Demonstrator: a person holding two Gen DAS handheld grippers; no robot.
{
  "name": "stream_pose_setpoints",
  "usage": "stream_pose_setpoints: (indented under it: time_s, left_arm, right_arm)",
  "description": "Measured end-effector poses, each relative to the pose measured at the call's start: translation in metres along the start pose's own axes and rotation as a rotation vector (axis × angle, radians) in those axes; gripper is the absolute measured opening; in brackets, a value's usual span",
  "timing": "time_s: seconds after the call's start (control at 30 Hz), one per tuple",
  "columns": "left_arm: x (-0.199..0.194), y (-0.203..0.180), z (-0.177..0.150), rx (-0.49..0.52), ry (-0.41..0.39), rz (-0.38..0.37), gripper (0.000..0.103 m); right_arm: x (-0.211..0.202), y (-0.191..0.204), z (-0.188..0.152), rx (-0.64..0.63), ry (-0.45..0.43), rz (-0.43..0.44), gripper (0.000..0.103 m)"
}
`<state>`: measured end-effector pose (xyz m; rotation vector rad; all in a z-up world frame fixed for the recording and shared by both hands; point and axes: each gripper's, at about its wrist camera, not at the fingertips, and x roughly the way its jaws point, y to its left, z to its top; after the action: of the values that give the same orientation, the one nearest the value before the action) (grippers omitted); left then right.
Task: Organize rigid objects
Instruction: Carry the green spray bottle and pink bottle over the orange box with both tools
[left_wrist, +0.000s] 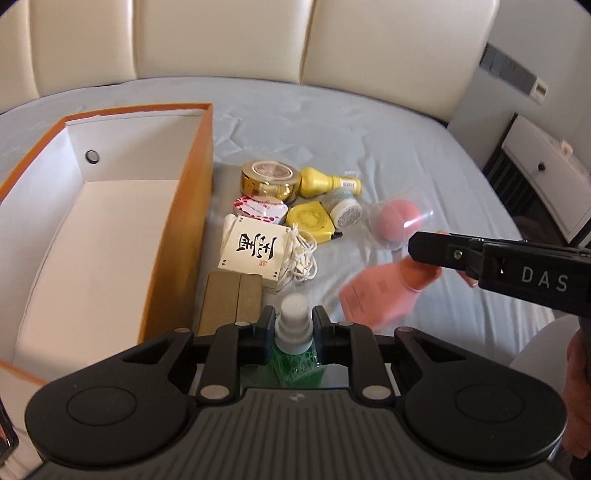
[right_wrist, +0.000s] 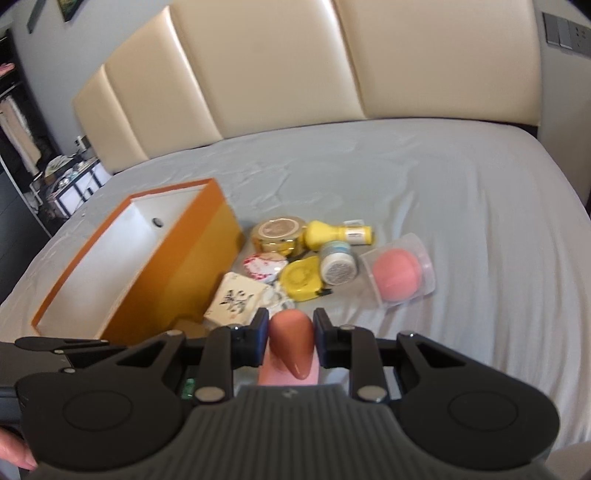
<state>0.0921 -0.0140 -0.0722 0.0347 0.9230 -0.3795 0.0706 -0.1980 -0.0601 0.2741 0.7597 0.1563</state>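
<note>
Left gripper (left_wrist: 293, 326) clamped on the white neck of a green bottle (left_wrist: 294, 360); right gripper (right_wrist: 291, 330) clamped on the brown cap of a pink bottle (left_wrist: 373, 295), body hanging below the jaws, blurred in the left view. Both bottles off the sheet (left_wrist: 388, 147), just right of the orange box (left_wrist: 192, 221), which lies open and looks bare inside, apart from a dark ring on its far wall. Likely step: carry each bottle over the near orange wall and lay it on the white floor. Best done one at a time, green first since nearer the box; lift clear of the rim, lower until the body rests, only then let go. Keep the grip firm on the neck, as a smooth cap can slip or swing. Lay along a wall to spare room for the rest. In the way: two tan blocks (left_wrist: 231, 301) against the box wall right under the left gripper, and the white carton (left_wrist: 253, 251) with its cord just beyond, easy to snag on a low pass. Further off, well clear: gold tin (left_wrist: 267, 179), yellow bottle (left_wrist: 327, 182), red-and-white tin (left_wrist: 260, 208), yellow case (left_wrist: 310, 219), small jar (left_wrist: 345, 208), pink ball in a clear cup (left_wrist: 399, 219). Some risk of the two grippers crossing paths toward the box.
</note>
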Motion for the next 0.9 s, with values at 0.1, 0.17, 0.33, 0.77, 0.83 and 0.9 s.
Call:
stream_pose_setpoints:
  time_s: [0.1,0.17,0.33,0.77,0.83,0.9]
  left_arm:
    - [-0.017,0.002,-0.001,-0.012,-0.055,-0.004,0.023]
    - [-0.031,0.004,0.001,-0.022,-0.092,-0.009,0.023]
    - [-0.075,0.011,0.014,-0.031,-0.209,-0.013,0.023]
    - [-0.154,0.088,0.058,-0.048,-0.309,0.074,0.023]
    - [-0.153,0.102,0.06,-0.034,-0.281,0.091,0.023]
    - [-0.149,0.117,0.06,-0.019,-0.249,0.107,0.023]
  right_arm:
    - [-0.013,0.013,0.002,-0.029,-0.031,0.005,0.025]
    - [-0.021,0.022,0.006,-0.052,-0.055,0.012,0.025]
    - [-0.042,0.05,0.02,-0.118,-0.12,0.043,0.025]
    - [-0.046,0.143,0.062,-0.227,-0.198,0.246,0.025]
    - [-0.035,0.158,0.062,-0.229,-0.173,0.274,0.025]
    - [-0.019,0.172,0.059,-0.225,-0.135,0.294,0.025]
